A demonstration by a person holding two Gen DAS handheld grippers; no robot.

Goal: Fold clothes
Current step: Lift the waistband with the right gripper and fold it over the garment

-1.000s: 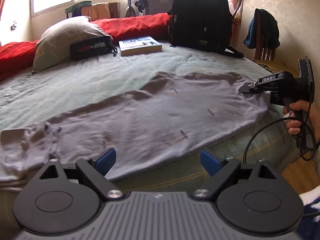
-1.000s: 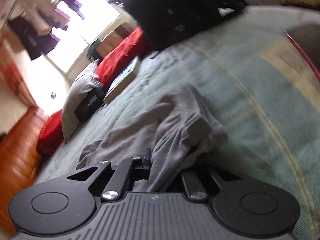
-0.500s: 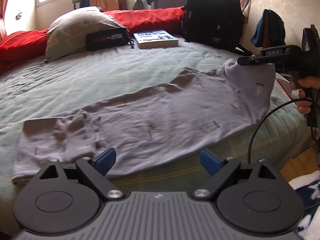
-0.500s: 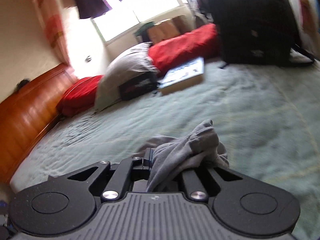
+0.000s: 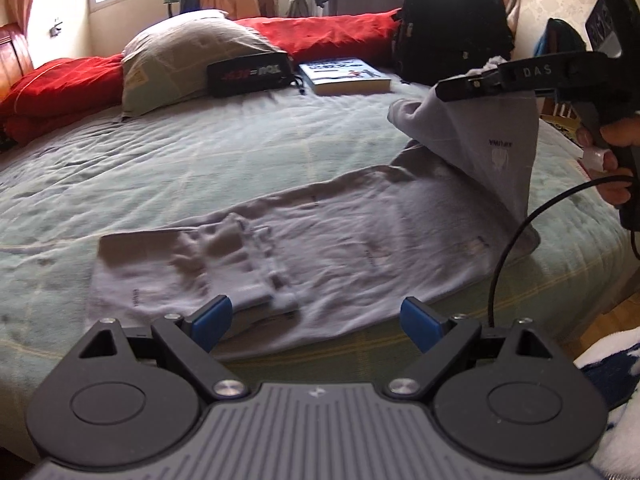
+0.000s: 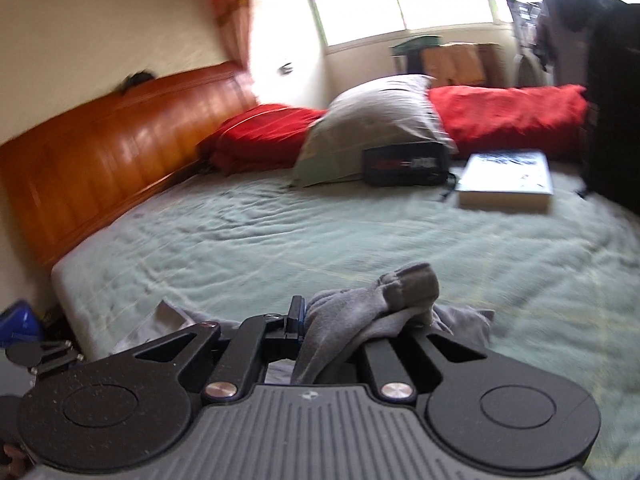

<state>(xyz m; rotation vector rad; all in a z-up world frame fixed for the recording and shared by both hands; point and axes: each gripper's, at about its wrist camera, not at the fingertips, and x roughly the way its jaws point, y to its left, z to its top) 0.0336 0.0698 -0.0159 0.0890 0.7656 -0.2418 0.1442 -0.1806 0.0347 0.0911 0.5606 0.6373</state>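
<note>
Your left gripper (image 5: 316, 322) hovers at the bed's (image 5: 200, 168) near edge, jaws wide, empty. Grey garment (image 5: 320, 248) lies flat just beyond (right end lifted). Your right gripper (image 5: 452, 90), jaws clamped on that end, holds it above the bed.

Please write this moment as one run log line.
step: fold | right tool: shut on grey cotton T-shirt, end lifted | left tool: open, empty | surface: green quilted bed
</note>
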